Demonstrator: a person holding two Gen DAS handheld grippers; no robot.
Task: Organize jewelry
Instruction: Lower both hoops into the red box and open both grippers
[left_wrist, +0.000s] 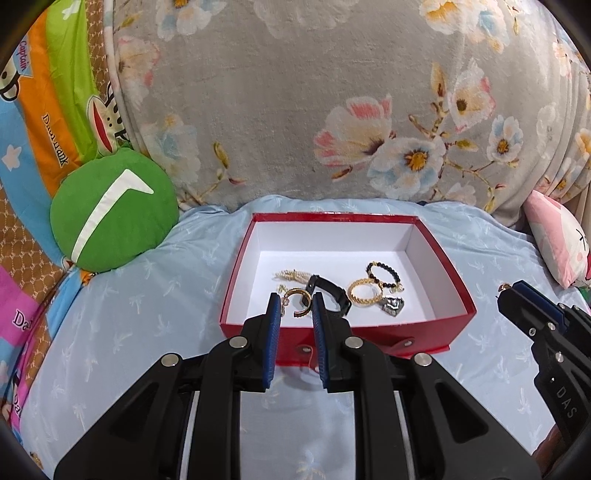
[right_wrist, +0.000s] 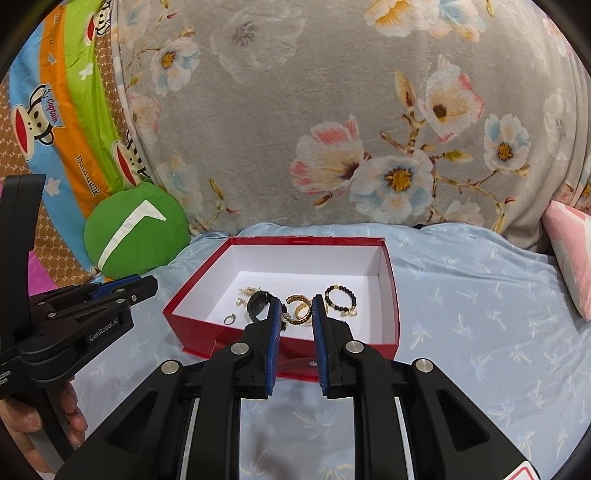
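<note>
A red box (left_wrist: 454, 291) with a white inside sits on the light blue bedsheet; it also shows in the right wrist view (right_wrist: 391, 295). Inside lie a gold cuff (left_wrist: 297, 295), a black strap (left_wrist: 330, 290), a gold ring bracelet (left_wrist: 365, 291), a black bead bracelet (left_wrist: 384, 275), a dark pendant (left_wrist: 393, 306) and a pale gold chain (left_wrist: 290, 275). A small silver ring (right_wrist: 229, 318) shows in the right wrist view. My left gripper (left_wrist: 295, 306) is open and empty at the box's near wall. My right gripper (right_wrist: 295, 308) is open and empty, also at the near wall.
A green round cushion (left_wrist: 110, 214) lies left of the box. A grey floral blanket (left_wrist: 295, 110) rises behind it. A pink pillow (left_wrist: 557, 240) lies at the right. A small gold piece (left_wrist: 504, 286) shows by the right gripper's tip.
</note>
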